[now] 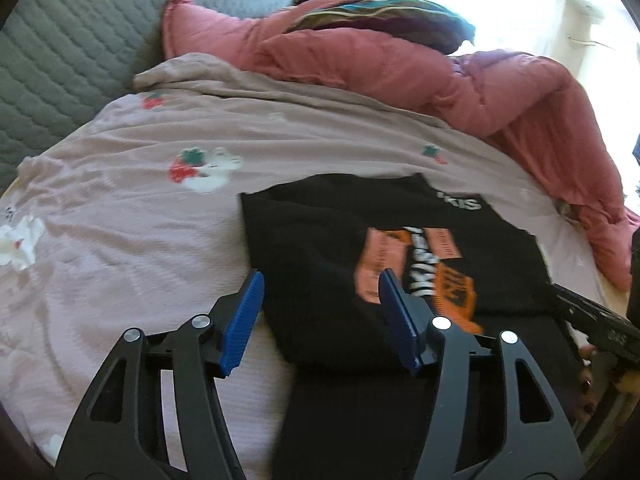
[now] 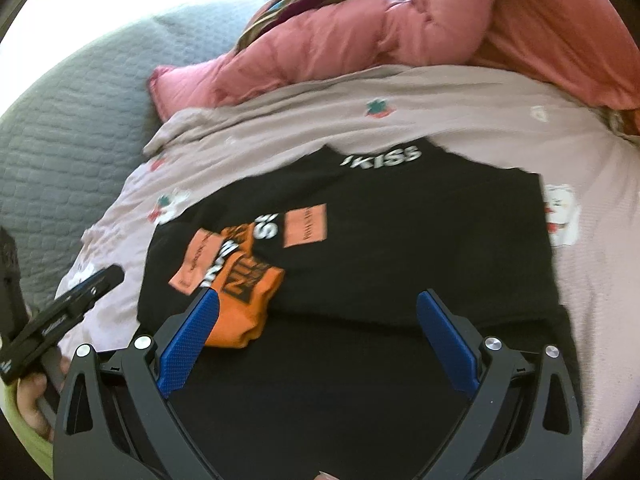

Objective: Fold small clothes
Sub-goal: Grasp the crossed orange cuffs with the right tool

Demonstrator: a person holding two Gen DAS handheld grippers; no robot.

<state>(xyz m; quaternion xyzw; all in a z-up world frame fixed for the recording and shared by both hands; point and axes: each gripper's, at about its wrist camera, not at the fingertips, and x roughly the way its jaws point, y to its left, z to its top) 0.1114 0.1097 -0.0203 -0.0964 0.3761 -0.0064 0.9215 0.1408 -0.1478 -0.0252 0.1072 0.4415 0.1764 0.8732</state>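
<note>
A black garment (image 1: 320, 248) with orange, pink and white print lies on a pale pink bedsheet (image 1: 120, 220). It also shows in the right wrist view (image 2: 400, 240), with white letters near its far edge and a fold across its near part. My left gripper (image 1: 320, 284) is open and empty, its blue pads (image 1: 244, 320) straddling the garment's left edge. My right gripper (image 2: 320, 312) is open and empty above the garment's near half. The right gripper's body shows at the right edge of the left wrist view (image 1: 600, 320). The left gripper shows at the left of the right wrist view (image 2: 68, 308).
A pink quilt (image 1: 400, 64) is bunched along the far side of the bed, with a multicoloured cloth (image 1: 380, 16) on it. A grey quilted cover (image 1: 60, 60) lies to the left. The sheet carries strawberry prints (image 1: 200, 168).
</note>
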